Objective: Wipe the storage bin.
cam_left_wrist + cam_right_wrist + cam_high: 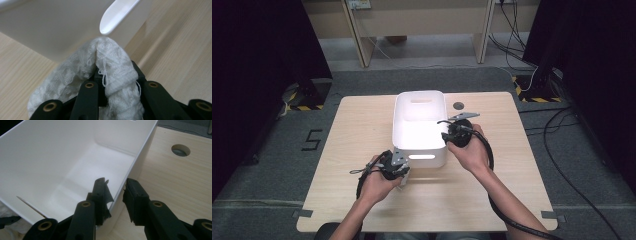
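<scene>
Ahead of the left claw (401,176) the white bin's wall (427,159) blocks the way, with bare surface (362,125) open to its left

Light wooden table (362,150) with a round cable hole (458,106) near the far edge, standing on grey carpet (267,165) marked with a dark "5" (311,139). Black curtains (257,45) hanging at left and right. Pale wooden furniture legs (357,35) along the far wall, loose cables (517,40) trailing beside them. Yellow-black hazard tape (537,99) on stand bases at both far corners. Even, soft overhead lighting
</scene>
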A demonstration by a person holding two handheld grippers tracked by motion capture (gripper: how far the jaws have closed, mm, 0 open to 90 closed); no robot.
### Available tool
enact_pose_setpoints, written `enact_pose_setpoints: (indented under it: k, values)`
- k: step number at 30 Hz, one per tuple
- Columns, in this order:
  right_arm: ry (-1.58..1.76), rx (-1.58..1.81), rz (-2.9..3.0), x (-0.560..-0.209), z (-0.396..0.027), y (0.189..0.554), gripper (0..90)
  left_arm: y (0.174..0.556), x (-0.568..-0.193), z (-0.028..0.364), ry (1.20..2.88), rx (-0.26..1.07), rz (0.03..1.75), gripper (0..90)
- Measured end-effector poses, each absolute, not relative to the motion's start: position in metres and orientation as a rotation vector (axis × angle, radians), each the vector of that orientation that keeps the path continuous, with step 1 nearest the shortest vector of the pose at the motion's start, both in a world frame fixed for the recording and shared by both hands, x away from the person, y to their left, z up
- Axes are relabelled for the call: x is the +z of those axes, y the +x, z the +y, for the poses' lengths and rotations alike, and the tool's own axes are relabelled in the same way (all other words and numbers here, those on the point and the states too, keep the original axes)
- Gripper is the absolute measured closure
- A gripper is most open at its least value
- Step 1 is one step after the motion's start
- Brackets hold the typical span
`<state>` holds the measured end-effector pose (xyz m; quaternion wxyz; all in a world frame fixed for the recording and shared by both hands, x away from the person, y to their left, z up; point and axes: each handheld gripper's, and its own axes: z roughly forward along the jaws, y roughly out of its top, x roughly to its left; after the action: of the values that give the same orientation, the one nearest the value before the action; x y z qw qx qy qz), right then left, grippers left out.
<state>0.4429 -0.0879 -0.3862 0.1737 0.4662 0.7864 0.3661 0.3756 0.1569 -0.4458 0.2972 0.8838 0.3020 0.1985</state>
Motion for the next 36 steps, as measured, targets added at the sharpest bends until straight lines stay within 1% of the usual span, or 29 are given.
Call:
enact_pose_setpoints:
  k: [10,18,36]
  values:
    - [1.331,1.031,2.222,-0.386,-0.087,0.442,70.7,0.378,-0.456,0.152,2.355,0.526,0.821,74.1]
    - [1.333,1.022,2.214,-0.386,-0.086,0.441,70.8,0.377,-0.455,0.150,2.349,0.527,0.827,74.1]
    - [1.325,1.014,2.210,-0.386,-0.087,0.442,71.2,0.370,-0.424,0.146,2.286,0.564,0.813,74.4]
